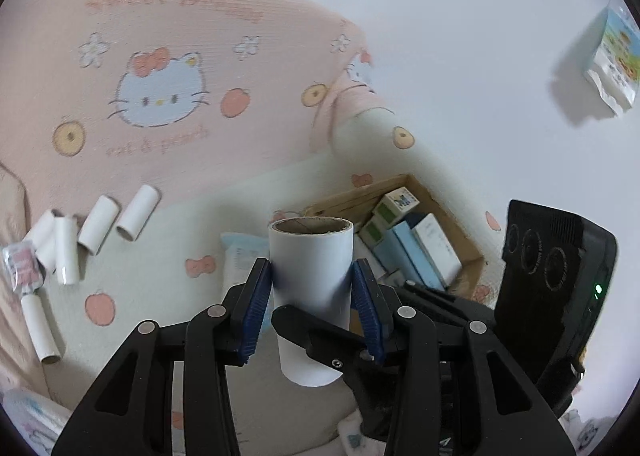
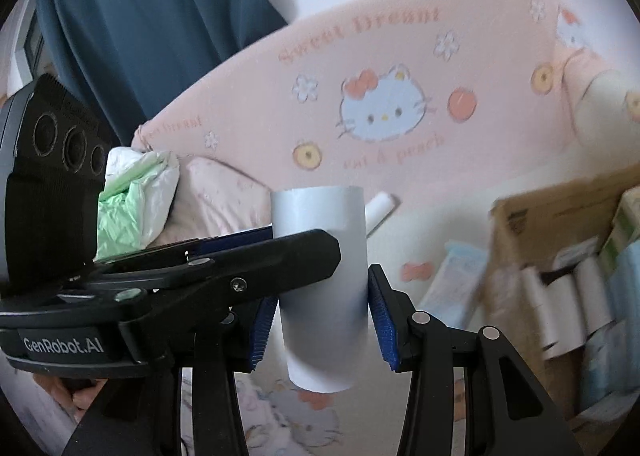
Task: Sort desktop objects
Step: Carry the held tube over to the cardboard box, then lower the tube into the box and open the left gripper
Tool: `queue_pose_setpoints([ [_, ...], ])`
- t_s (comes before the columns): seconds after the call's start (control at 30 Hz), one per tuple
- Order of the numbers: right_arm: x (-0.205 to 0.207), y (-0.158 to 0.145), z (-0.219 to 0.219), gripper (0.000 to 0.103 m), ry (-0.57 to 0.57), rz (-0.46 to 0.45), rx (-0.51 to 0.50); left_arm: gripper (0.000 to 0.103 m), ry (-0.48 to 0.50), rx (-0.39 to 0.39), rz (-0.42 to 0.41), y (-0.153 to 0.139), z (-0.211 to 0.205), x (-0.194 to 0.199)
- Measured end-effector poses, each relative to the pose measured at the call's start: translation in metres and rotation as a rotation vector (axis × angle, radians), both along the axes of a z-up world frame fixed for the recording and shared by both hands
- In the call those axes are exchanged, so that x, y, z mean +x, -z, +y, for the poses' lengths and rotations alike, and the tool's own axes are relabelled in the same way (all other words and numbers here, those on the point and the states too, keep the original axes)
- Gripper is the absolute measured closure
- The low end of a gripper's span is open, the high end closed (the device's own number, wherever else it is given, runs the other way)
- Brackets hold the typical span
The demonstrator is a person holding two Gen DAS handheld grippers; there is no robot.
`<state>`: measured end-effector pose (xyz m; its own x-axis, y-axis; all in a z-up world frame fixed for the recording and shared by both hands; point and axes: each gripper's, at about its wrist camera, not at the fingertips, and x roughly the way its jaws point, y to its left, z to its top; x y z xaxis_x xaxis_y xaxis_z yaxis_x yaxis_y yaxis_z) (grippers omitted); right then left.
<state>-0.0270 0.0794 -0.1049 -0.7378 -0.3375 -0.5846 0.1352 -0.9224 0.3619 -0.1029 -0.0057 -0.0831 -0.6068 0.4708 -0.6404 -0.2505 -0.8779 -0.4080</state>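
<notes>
Item under handling: a white cardboard tube [image 1: 310,296], hollow, with a brown paper core visible at its open upper end, held upright in the air above the bed rather than resting on anything. The left gripper [image 1: 312,304] has its blue ribbed pads [image 1: 256,308] pressed against opposite sides of the tube at about mid-height; the right gripper [image 2: 324,320] also has the same tube [image 2: 322,284] between its pads, and the pad on the right side appears to touch the wall, though blur leaves the contact on the other side less certain. Both jaw sets stand partly apart, stopped by the tube's width. In the right wrist view the left gripper crosses in front from the left at a right angle to the right one, so the two grips sit at slightly different heights. Handling assessment: the tube is judged very light, stiff along its length but easily crushed across its diameter, with a smooth paper skin that could slip under a loose hold (the ribbed pads help here). A moderate squeeze at mid-body, as now, is the sound place; pinching the open rim would likely deform it. Similar smaller white tubes [image 1: 100,232] lie grouped on the bedding at left, and a cardboard box [image 1: 472,252] of small cartons sits to the right, either being a plausible destination.
</notes>
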Motion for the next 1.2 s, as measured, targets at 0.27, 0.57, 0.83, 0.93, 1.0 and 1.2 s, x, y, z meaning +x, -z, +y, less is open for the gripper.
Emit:
queue_pose_setpoints([
  [0.27, -0.001, -0.019, 0.019, 0.061, 0.043, -0.017, 0.157, 0.057, 0.068, -0.048, 0.037, -0.015, 0.049, -0.013],
  [0.57, -0.006, -0.025, 0.061, 0.061, 0.082, -0.07, 0.145, 0.057, 0.133, -0.02, 0.038, -0.026, 0.081, -0.039],
  [0.83, -0.012, -0.026, 0.097, 0.061, 0.104, -0.104, 0.17, 0.057, 0.164, 0.018, -0.018, -0.024, 0.103, -0.069],
  [0.93, -0.013, -0.025, 0.108, 0.061, 0.123, -0.114, 0.179, 0.057, 0.168, -0.03, -0.004, -0.023, 0.118, -0.075],
  [1.0, -0.014, -0.023, 0.116, 0.062, 0.104, -0.132, 0.163, 0.057, 0.177, -0.061, -0.001, -0.02, 0.128, -0.08],
  [1.2, -0.026, 0.001, 0.146, 0.062, 0.102, -0.217, 0.111, 0.057, 0.163, -0.043, -0.113, 0.004, 0.149, -0.104],
])
